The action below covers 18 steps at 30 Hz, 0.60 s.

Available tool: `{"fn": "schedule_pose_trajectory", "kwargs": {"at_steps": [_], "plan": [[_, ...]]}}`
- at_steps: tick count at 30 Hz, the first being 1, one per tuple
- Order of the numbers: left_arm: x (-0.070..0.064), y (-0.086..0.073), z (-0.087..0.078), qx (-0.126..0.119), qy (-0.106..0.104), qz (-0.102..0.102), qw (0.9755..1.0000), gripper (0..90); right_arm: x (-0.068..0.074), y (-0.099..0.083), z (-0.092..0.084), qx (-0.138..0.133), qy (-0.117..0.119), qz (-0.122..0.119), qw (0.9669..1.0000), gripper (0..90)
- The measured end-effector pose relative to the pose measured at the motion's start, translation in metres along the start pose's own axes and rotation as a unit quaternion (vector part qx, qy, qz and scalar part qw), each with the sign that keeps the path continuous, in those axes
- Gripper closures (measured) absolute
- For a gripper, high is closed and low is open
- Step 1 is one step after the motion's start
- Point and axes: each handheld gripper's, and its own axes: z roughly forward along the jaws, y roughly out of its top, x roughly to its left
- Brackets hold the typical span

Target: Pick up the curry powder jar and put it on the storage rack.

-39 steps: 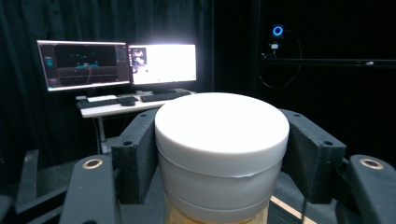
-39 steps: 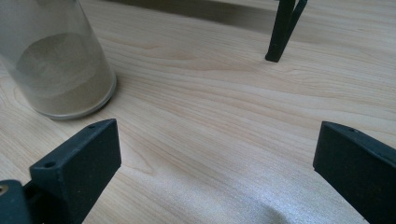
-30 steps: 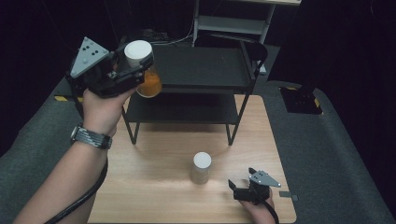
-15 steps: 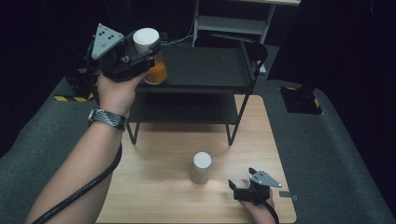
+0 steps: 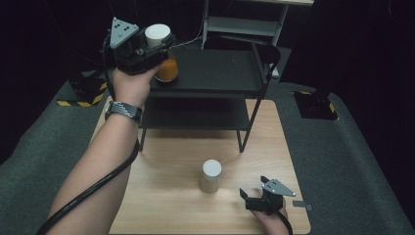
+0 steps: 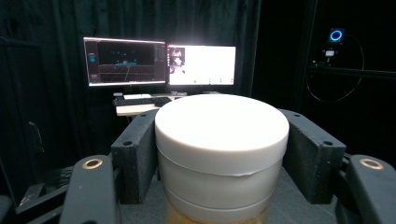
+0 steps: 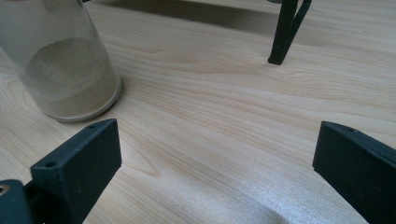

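Resting low at the near right corner of the wooden table (image 5: 161, 196), the right gripper (image 5: 262, 198) lies with its jaws spread wide and nothing between them; in the right gripper view the two black jaws stand well apart over bare wood grain (image 7: 224, 140). Just beyond it and a little to its left, a jar with a white lid and pale sandy contents (image 5: 211, 176) stands upright on the table, apart from the jaws; the right gripper view shows its clear wall and the beige powder in its base (image 7: 65, 79). Farther off, a black two-tier shelf rack (image 5: 215, 73) stands on the back half of the table, one leg planted beyond the right gripper (image 7: 280, 32). Up at the left end of the rack's top tier, the left gripper (image 5: 147, 49) is clamped on a second jar (image 5: 161, 54), white-lidded with orange contents, gripping it by the sides of the lid; the left gripper view shows the jaws pressed against both flanks of the white lid (image 6: 222, 135); whether the jar's base touches the shelf I cannot tell. Behind, two lit monitors (image 6: 159, 63) stand on a desk against black curtains.
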Motion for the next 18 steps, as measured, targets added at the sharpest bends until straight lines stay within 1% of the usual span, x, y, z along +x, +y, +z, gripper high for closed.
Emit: {"fn": "schedule_pose_trajectory", "kwargs": {"at_steps": [4,7,9,12,17,18], "plan": [[-0.002,-0.004,0.006,0.004,-0.002,-0.004,1.0000,34.0,-0.001,0.000,0.000,-0.001,0.002,0.001,1.0000,0.7],[-0.006,-0.007,0.009,0.000,-0.001,0.005,1.0000,33.9,0.000,-0.001,0.000,-0.001,0.002,-0.002,1.0000,0.7],[-0.006,-0.007,0.010,0.000,0.000,0.006,1.0000,33.8,0.000,-0.001,0.000,-0.002,0.001,-0.002,1.0000,0.7],[-0.005,-0.007,0.012,-0.001,-0.003,0.006,1.0000,33.7,0.001,-0.001,0.000,-0.002,0.001,-0.002,1.0000,0.7],[-0.001,-0.009,0.015,-0.002,-0.005,-0.002,1.0000,33.6,0.001,-0.001,0.000,-0.002,0.000,-0.003,1.0000,0.7],[0.000,-0.009,0.016,-0.002,-0.009,-0.002,1.0000,33.6,0.001,-0.001,0.000,-0.002,0.000,-0.003,1.0000,0.7]]}}
